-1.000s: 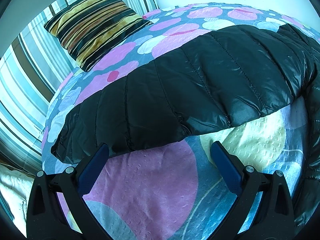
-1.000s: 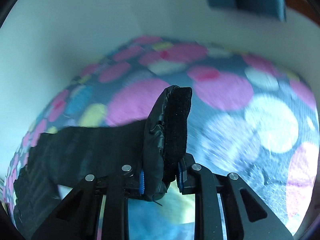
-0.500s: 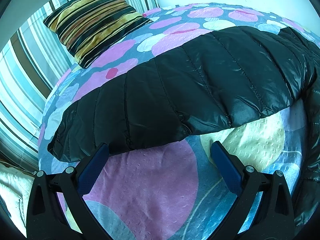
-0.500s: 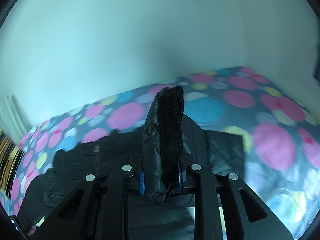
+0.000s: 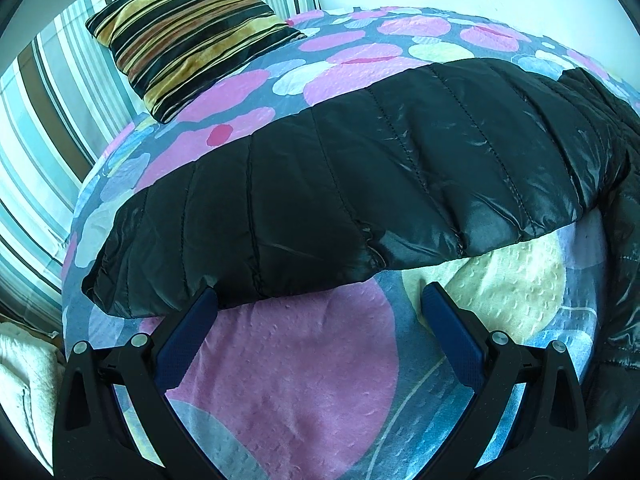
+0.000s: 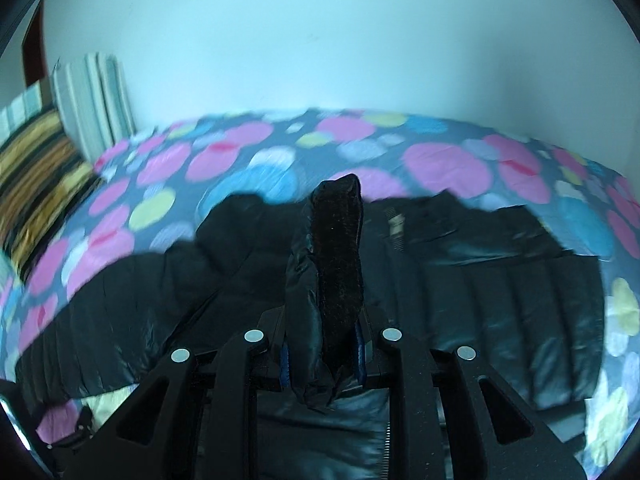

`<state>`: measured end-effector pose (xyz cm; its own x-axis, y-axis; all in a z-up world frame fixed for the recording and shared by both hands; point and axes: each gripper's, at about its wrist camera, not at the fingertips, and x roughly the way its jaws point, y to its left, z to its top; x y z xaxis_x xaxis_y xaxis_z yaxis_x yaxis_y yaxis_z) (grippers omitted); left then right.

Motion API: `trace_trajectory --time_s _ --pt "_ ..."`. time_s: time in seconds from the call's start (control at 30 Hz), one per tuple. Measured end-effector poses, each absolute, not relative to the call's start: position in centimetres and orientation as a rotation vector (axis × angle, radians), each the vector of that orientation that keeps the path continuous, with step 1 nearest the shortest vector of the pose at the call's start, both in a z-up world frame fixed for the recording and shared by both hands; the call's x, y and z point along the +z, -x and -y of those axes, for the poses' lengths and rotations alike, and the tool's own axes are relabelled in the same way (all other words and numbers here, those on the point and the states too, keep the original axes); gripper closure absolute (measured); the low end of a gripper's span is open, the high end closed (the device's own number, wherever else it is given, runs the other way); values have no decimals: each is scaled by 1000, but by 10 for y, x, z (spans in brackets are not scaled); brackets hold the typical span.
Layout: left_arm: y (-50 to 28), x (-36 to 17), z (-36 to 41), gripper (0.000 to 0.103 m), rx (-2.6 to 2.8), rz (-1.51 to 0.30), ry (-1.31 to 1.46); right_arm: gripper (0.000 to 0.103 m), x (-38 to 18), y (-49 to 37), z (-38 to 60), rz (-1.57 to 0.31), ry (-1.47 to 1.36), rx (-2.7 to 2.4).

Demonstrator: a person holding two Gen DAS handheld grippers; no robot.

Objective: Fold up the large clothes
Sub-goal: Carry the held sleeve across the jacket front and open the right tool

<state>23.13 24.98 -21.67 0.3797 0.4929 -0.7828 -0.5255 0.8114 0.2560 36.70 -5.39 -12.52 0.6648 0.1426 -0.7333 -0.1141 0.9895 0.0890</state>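
A black quilted puffer jacket (image 5: 360, 192) lies spread on a bed with a spotted cover (image 5: 304, 364). In the left wrist view one long sleeve stretches across the bed, and my left gripper (image 5: 318, 304) is open and empty just in front of its near edge. In the right wrist view my right gripper (image 6: 323, 356) is shut on a sleeve cuff (image 6: 334, 264) with a fuzzy black strip, held upright above the jacket body (image 6: 460, 296).
A striped pillow (image 5: 188, 28) lies at the bed's far left corner, against striped bedding (image 5: 36, 128). A pale wall (image 6: 320, 40) runs behind the bed. A white towel-like cloth (image 5: 20, 384) sits beyond the left bed edge.
My right gripper has swung with the cuff from facing the bare bed cover to over the jacket body. My left gripper has shifted slightly, staying open by the sleeve.
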Motion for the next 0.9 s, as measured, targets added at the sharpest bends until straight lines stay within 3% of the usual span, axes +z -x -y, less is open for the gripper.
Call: trace_trajectory --time_s 0.57,0.77,0.9 --pt "-231 -219 -252 2 644 -985 58 79 -187 -373 -24 -1020 173 313" --pt "-230 -219 -252 2 643 -984 59 63 -170 -364 -20 -996 154 337" --pt "-230 -221 -252 2 641 -983 68 61 -143 -347 1 -944 114 347"
